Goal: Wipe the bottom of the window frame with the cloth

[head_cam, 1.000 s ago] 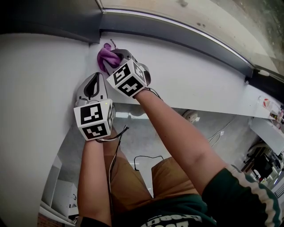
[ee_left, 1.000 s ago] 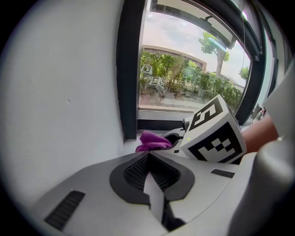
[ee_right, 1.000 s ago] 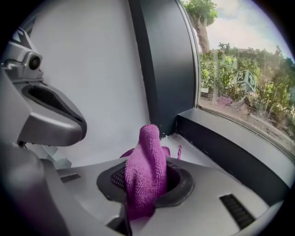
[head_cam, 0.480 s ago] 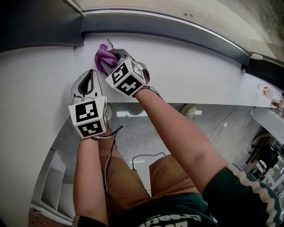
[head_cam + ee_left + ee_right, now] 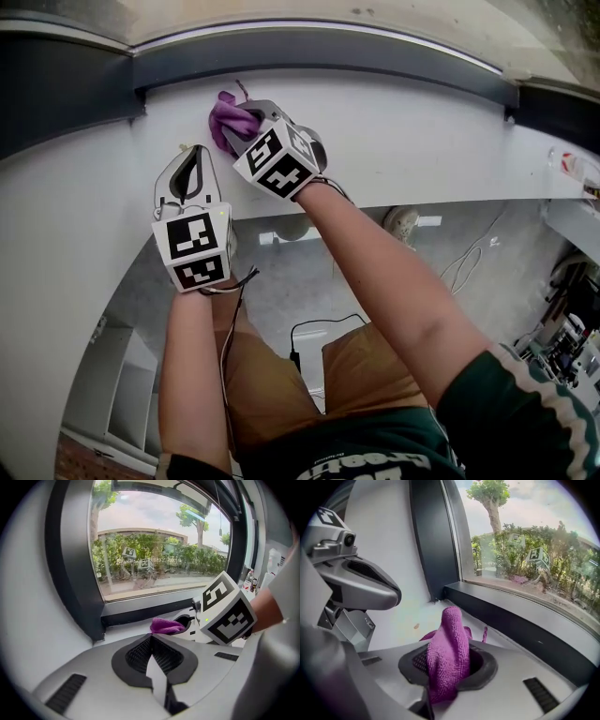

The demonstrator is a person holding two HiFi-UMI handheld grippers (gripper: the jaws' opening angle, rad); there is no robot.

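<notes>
We have the right gripper clamped on the purple cloth. The cloth bunches out past the jaws onto the white sill, near the sill's left end and just short of the window frame's dark bottom rail. Left gripper sits just left of it, jaws together, holding nothing, at the sill's front edge.

your purple cloth, bunched into an upright fold and clamped in your right gripper, sits just beside the dark window frame bottom.
</notes>
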